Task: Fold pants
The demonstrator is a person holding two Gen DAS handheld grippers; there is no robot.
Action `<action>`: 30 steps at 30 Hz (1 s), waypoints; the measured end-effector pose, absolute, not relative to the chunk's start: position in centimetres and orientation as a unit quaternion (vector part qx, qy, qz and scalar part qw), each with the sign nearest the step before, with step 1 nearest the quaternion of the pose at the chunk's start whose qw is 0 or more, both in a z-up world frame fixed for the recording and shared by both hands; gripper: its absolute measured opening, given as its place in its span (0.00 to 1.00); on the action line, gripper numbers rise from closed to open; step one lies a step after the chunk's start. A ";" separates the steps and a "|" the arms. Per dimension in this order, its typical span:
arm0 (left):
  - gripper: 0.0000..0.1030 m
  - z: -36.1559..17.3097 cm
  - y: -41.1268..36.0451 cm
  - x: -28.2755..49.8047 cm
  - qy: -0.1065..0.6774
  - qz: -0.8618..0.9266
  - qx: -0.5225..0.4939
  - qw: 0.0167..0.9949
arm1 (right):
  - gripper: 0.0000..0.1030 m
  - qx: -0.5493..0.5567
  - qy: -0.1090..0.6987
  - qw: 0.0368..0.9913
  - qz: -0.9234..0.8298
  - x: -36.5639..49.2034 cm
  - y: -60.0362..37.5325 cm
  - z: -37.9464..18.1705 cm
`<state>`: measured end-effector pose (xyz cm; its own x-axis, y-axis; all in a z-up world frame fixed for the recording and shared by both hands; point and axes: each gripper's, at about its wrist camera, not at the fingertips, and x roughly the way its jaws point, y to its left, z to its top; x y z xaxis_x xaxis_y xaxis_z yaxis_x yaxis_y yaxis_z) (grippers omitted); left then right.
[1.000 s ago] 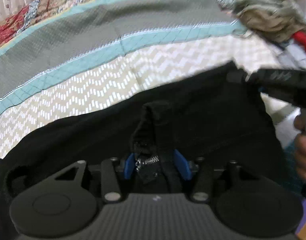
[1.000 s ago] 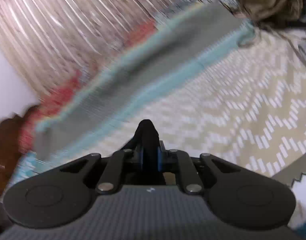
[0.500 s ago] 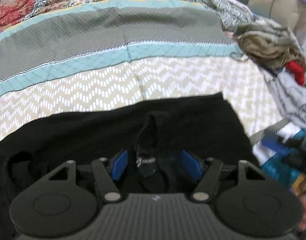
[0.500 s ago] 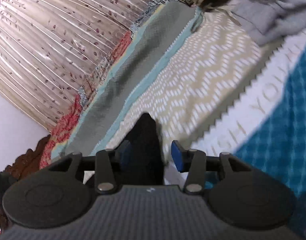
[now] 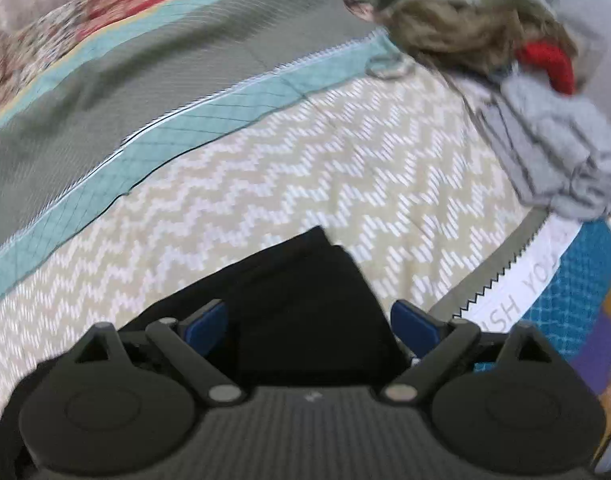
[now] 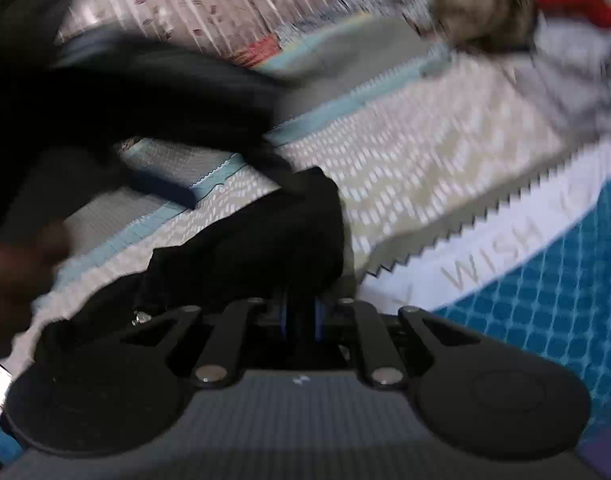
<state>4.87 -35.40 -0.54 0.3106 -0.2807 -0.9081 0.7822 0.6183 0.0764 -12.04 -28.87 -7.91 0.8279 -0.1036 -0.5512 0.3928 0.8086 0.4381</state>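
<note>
Left wrist view
Tool: we see one left tool [image 5: 309, 322], its two blue fingers [image 5: 207, 322] spread wide apart and pinching nothing.
Pants: one pair of black pants [image 5: 301, 292] lies flat on the bed, its near part under and between the spread fingers, one squared corner pointing away from us.
Bed cover: one quilt [image 5: 265, 184] with a beige zigzag panel, two teal bands and one grey band between them; a white strip with lettering and a blue checked patch run along its right edge.
Clothes pile: one heap [image 5: 505, 56] at the far right of the bed, well apart from the pants; we count three pieces in it, one olive-brown, one red, one grey.

Right wrist view
Tool: we see one right tool [image 6: 301, 314], its two blue fingers pressed close together and pinching a fold of the black pants [image 6: 265, 236].
Pants: the cloth bunches up directly ahead of the fingers and trails left across the zigzag quilt [image 6: 425, 160].
Other tool: the left tool [image 6: 165, 190] shows at the left as a blurred dark body with one blue finger visible above the pants; we cannot tell its state from here.
Hand: one blurred hand [image 6: 13, 276] at the left edge.
Clothes pile: the same heap [image 6: 525, 4] at the top right, blurred.
</note>
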 end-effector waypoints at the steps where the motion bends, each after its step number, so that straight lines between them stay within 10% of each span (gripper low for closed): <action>1: 0.89 -1.0 -36.1 4.6 0.476 -0.346 0.275 0.760 | 0.13 0.256 0.257 0.921 -0.140 -12.0 -28.2 -7.5; 6: 0.88 -2.6 -36.1 4.5 0.484 -0.321 0.303 0.755 | 0.13 0.175 0.236 0.944 -0.150 -11.8 -25.8 -6.2; 10: 0.33 -2.7 -34.2 5.5 0.499 -0.321 0.278 0.756 | 0.12 0.144 0.224 0.953 -0.147 -11.2 -24.9 -5.7; 13: 0.29 -1.7 -33.0 5.6 0.496 -0.322 0.256 0.765 | 0.15 0.149 0.219 0.954 -0.138 -11.3 -24.9 -5.6; 18: 0.28 0.4 -30.7 5.9 0.484 -0.331 0.228 0.777 | 0.63 0.187 0.215 0.951 -0.119 -12.6 -25.7 -5.9; 22: 0.27 1.9 -28.0 6.9 0.492 -0.336 0.186 0.781 | 0.61 0.197 0.240 0.945 -0.106 -12.9 -25.3 -6.8; 24: 0.27 2.8 -26.4 7.1 0.489 -0.338 0.169 0.786 | 0.37 0.205 0.252 0.943 -0.068 -12.2 -25.0 -6.5; 29: 0.27 5.2 -21.0 8.2 0.485 -0.331 0.115 0.801 | 0.36 0.182 0.237 0.954 -0.037 -10.6 -23.1 -4.0; 30: 0.27 5.7 -19.6 8.5 0.485 -0.329 0.102 0.804 | 0.23 0.181 0.233 0.955 -0.032 -10.2 -22.6 -3.6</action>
<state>8.46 -19.62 5.68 0.3125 -0.4294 -0.8473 0.6282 0.7625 -0.1547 -10.23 -22.63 -3.56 0.8891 0.0241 -0.4571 0.1450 0.9324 0.3310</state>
